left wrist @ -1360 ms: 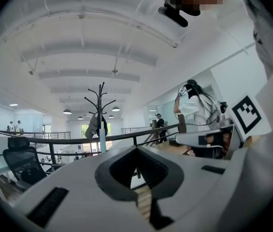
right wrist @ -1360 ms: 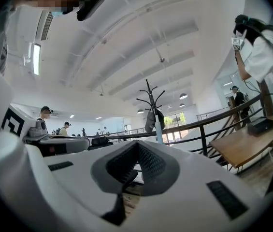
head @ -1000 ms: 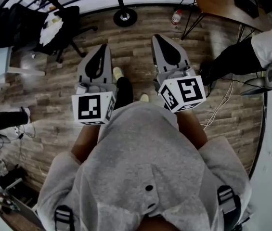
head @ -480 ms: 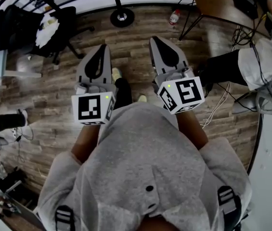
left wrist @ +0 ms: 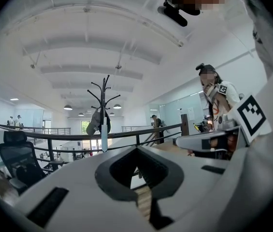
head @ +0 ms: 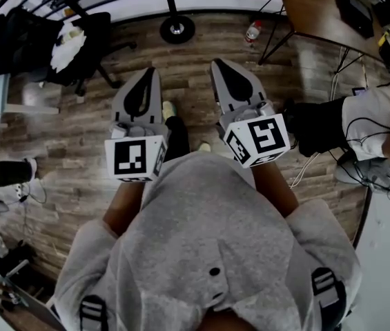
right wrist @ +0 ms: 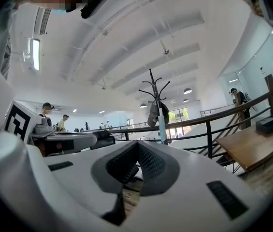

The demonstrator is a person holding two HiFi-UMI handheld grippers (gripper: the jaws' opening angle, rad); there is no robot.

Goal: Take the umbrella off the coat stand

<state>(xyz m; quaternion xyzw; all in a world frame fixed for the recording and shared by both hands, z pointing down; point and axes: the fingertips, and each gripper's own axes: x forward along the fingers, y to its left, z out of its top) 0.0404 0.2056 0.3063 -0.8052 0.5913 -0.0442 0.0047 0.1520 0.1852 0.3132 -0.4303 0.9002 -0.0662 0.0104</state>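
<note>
- The left hand-held gripper (head: 149, 71) and the right hand-held gripper (head: 215, 63) are pointing level, side by side, each with its jaws closed together on nothing.
- The umbrella (left wrist: 104, 137) is hanging upright on the coat stand (left wrist: 103, 93), beside a grey item (left wrist: 94, 123).
- The stand is standing well ahead, between the lines of the two grippers.
</note>
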